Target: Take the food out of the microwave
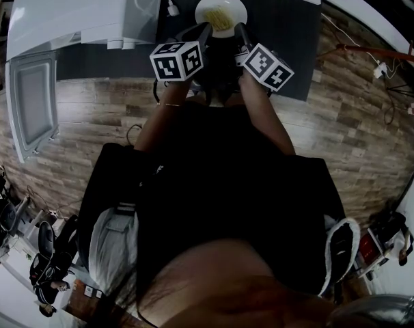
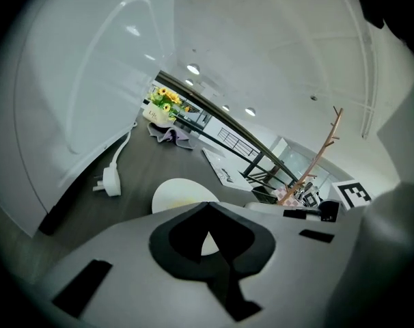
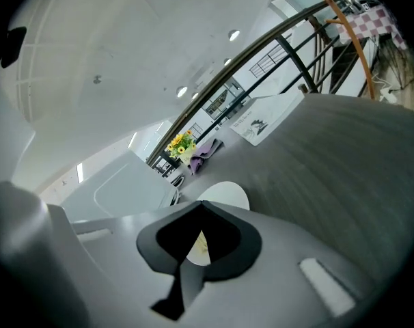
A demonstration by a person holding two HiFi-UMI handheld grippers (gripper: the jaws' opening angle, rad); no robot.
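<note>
A white plate [image 1: 221, 9] with yellow food [image 1: 222, 19] sits on the dark table [image 1: 289, 43], to the right of the white microwave [image 1: 84, 9]. The microwave's door [image 1: 33, 104] hangs open at the left. My left gripper [image 1: 205, 30] and right gripper [image 1: 239, 30] point at the plate's near rim from either side. Both are shut with nothing between the jaws. In the left gripper view the plate [image 2: 174, 191] lies just beyond the left gripper [image 2: 208, 206]. The right gripper view shows the plate [image 3: 226, 194] past the right gripper [image 3: 202, 205].
A white plug [image 2: 111, 181] on its cord lies by the microwave [image 2: 70, 101]. A printed sheet [image 2: 224, 173] and a pot of yellow flowers [image 2: 164, 104] sit farther back on the table. Wooden floor [image 1: 357, 115] surrounds the table.
</note>
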